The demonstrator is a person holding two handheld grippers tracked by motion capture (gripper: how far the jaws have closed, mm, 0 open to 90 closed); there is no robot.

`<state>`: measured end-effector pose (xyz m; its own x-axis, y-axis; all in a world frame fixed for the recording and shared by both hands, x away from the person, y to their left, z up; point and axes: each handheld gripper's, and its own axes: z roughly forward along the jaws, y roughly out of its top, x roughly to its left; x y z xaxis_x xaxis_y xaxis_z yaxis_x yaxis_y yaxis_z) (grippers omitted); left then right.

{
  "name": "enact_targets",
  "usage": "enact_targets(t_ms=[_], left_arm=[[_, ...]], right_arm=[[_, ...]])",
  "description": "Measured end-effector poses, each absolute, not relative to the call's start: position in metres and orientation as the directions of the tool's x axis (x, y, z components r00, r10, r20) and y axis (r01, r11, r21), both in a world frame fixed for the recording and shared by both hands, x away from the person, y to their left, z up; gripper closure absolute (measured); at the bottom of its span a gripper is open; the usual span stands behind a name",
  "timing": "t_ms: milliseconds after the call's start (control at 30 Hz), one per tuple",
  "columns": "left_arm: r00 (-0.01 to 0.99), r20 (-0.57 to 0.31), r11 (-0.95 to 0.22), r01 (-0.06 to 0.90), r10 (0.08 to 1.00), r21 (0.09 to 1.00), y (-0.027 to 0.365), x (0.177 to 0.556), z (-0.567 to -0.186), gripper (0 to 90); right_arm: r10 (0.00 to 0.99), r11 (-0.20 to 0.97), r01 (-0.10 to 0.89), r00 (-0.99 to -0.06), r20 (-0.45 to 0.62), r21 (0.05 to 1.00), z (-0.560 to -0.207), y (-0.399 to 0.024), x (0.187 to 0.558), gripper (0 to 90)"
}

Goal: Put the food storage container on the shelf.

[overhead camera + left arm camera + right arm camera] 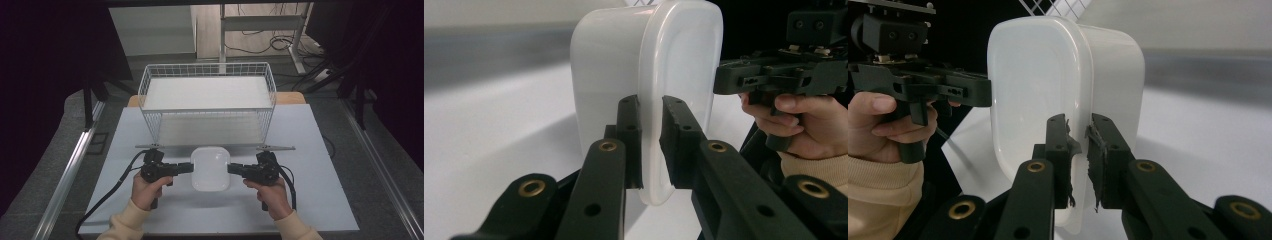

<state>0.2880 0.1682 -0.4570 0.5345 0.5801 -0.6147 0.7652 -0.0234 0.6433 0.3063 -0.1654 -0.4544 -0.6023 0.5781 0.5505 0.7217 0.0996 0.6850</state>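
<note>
Hand-held grippers [191, 167] clamping container [210, 168] rim

White container [210, 168] — black grippers, white wire basket [207, 70], pale blue-grey table [310, 150].

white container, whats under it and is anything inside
The white container hangs open side up, gripped at its rim by the left gripper and right gripper. Beneath it lies the pale table. Its visible inside looks empty; the table directly below is covered.
</note>
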Motion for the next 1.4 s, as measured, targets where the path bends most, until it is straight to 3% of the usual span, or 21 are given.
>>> enact_targets(t_ms=[500, 1400], left_arm=[[0.584, -0.55, -0.001, 0.686, 0.596, 0.728, 0.184, 0.296, -0.394, 80.3], [0.616, -0.478, -0.004, 0.615, 0.626, 0.788, 0.184, 0.34, -0.322, 79.8]], right_arm=[[0.555, 0.105, 0.629, -0.68, 0.479, 0.77, -0.39, -0.149, 0.321, 79.7], [0.546, 0.09, 0.552, -0.724, 0.422, 0.829, -0.322, -0.146, 0.362, 80.2]])
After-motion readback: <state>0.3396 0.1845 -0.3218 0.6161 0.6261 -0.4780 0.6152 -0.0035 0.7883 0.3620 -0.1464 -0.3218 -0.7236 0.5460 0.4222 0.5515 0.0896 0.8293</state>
